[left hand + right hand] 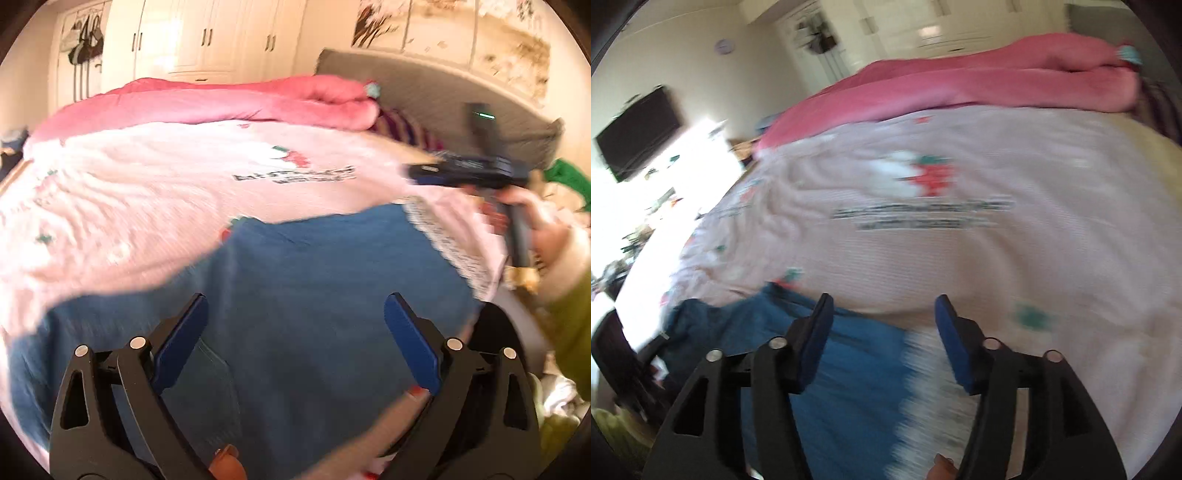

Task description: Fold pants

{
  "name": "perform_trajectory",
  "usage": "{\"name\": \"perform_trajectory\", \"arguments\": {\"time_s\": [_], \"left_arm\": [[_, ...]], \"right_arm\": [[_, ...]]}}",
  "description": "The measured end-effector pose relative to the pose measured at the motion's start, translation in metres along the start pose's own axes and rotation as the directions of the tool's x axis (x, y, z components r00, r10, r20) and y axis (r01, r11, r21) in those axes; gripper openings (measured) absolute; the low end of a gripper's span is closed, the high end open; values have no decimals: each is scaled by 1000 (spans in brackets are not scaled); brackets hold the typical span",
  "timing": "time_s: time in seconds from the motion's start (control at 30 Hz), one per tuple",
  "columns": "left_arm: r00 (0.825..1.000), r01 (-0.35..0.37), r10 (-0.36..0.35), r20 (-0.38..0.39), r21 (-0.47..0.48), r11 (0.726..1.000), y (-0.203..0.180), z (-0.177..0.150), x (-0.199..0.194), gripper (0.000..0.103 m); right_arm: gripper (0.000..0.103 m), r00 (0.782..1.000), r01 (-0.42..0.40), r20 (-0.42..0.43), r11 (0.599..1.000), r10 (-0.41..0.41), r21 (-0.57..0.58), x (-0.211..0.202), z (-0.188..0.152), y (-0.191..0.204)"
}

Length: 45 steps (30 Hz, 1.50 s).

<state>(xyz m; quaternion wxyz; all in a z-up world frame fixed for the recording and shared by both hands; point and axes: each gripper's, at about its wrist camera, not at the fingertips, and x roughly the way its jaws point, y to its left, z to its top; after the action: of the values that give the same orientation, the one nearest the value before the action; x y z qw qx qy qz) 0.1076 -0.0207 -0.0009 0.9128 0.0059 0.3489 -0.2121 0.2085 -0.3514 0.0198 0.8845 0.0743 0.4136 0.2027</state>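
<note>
On the bedspread (pixel 147 192) your pants (pixel 295 295) lie flat; your left gripper (pixel 295 332) gapes empty above them, your right gripper (pixel 882 336) open, empty, over their edge.

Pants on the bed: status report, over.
Left gripper open, empty. Right gripper open, empty. Blue pants lie flat on pink bedspread. Nothing on the pants.

Your pants (pixel 295 295) lie on the bedspread (pixel 147 177) at the bed's near edge, with the folded blanket (pixel 229 99) behind them.
</note>
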Motion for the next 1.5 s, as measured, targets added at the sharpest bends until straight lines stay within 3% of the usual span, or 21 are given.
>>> {"name": "perform_trajectory", "arguments": {"time_s": [0.1,0.17,0.23,0.33,0.4,0.43,0.5,0.57,0.6,0.73,0.83,1.2,1.4,1.5], "left_arm": [[995,-23,21,-98,-11,1000,16,31,36,90],[988,-54,52,-147,-11,998,27,44,61,90],[982,-13,3,-189,-49,999,37,55,84,90],[973,-64,54,-224,-39,997,47,63,109,85],[972,-49,31,-231,-72,996,53,66,122,69],[971,-37,13,-239,-95,995,56,67,126,64],[967,-26,-9,-254,-133,991,60,66,135,35],[966,-37,2,-260,-129,991,59,63,138,16],[966,-45,12,-258,-120,992,58,63,139,12],[970,-71,46,-240,-98,993,56,67,145,10],[967,-106,88,-239,-64,992,53,67,149,10],[977,-93,73,-201,-92,991,57,66,145,10],[979,-103,84,-187,-92,990,54,64,142,10],[982,-103,89,-167,-79,992,49,66,135,10]], "right_arm": [[63,999,23,-33,999,-21,45,-3,-11,-27],[63,999,3,-41,998,0,60,0,-15,-33],[64,998,-29,-45,996,33,82,6,-16,-37],[64,995,-64,-63,992,71,112,19,-15,-35],[46,993,-85,-76,990,94,113,27,-16,-33],[22,993,-82,-80,991,91,105,30,-16,-31],[18,994,-75,-70,994,81,85,28,-19,-30],[16,996,-71,-46,994,75,79,22,-21,-30],[15,997,-65,-35,995,68,81,19,-22,-32],[15,999,-46,0,997,46,69,12,-24,-35],[15,1000,2,-21,998,-1,64,26,-26,-37],[17,995,85,-49,996,-83,40,44,-34,-38],[30,996,75,-59,996,-72,52,37,-34,-39],[45,996,73,-47,996,-71,44,26,-34,-34]]}}
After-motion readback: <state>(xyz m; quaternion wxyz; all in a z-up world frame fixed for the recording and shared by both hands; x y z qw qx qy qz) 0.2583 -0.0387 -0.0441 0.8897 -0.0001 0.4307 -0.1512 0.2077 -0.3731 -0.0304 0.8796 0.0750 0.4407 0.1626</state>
